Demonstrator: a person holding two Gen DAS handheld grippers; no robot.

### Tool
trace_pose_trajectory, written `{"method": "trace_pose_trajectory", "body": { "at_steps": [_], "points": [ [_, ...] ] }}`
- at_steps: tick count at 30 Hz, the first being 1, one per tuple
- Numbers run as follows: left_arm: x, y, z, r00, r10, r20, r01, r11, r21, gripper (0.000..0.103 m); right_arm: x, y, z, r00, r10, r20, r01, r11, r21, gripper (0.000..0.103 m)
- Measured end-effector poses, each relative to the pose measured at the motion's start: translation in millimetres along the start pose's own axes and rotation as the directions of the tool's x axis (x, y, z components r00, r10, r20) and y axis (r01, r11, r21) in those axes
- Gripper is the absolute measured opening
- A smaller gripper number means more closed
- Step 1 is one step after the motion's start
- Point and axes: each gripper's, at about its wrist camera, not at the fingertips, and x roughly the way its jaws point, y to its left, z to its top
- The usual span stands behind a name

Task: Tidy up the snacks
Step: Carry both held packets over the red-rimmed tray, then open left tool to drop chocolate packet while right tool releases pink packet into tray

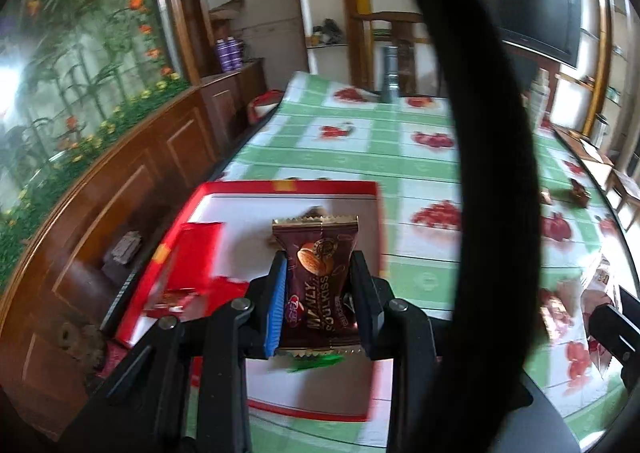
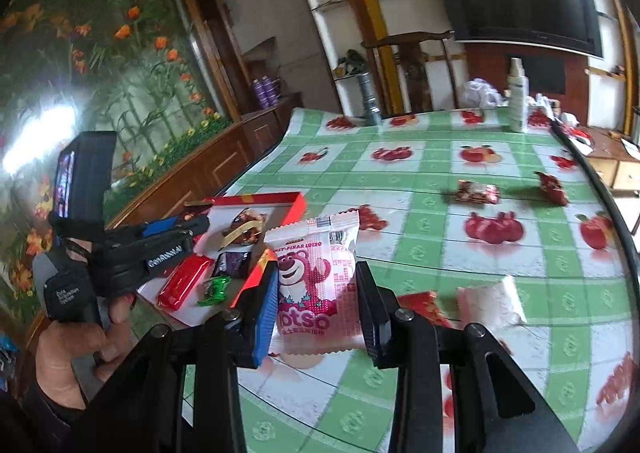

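My left gripper point(image 1: 319, 265) is shut on a brown Manly Soulkiss snack packet point(image 1: 318, 285) and holds it above the red-rimmed tray point(image 1: 288, 186). My right gripper point(image 2: 316, 277) is shut on a pink-and-white Lotso snack packet point(image 2: 316, 285), just right of the tray point(image 2: 294, 209). The tray holds a red packet point(image 2: 184, 287), a dark packet point(image 2: 234, 264), a green candy point(image 2: 216, 290) and a brown snack point(image 2: 244, 229). The left gripper point(image 2: 176, 231) shows over the tray in the right wrist view.
Loose snacks lie on the green checked tablecloth point(image 2: 420, 189): a red-brown packet point(image 2: 478, 192), a red one point(image 2: 552, 183), a white one point(image 2: 492, 303) and a red one point(image 2: 424, 307). A grey flashlight point(image 2: 370, 99) and a white bottle point(image 2: 517, 95) stand at the far edge.
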Motion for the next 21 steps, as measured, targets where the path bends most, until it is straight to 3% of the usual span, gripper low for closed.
{"method": "trace_pose_trajectory", "body": {
  "at_steps": [5,9,13,21],
  "points": [
    [15,61,-8,0.992,0.117,-0.037,-0.119,0.991,-0.067,0.032,51,44,11,0.993,0.098,-0.066,-0.103,0.992,-0.072,0.036],
    [35,92,-15,0.985,0.146,-0.097,-0.155,0.982,-0.103,0.032,96,72,16,0.983,0.137,-0.118,-0.150,0.983,-0.106,0.036],
    [55,99,-21,0.980,0.140,-0.138,-0.154,0.983,-0.095,0.032,125,88,17,0.973,0.155,-0.172,-0.177,0.977,-0.118,0.036],
    [92,97,-25,0.973,0.134,-0.188,-0.150,0.986,-0.074,0.032,165,90,6,0.963,0.113,-0.246,-0.147,0.981,-0.124,0.036]
  ]
}}
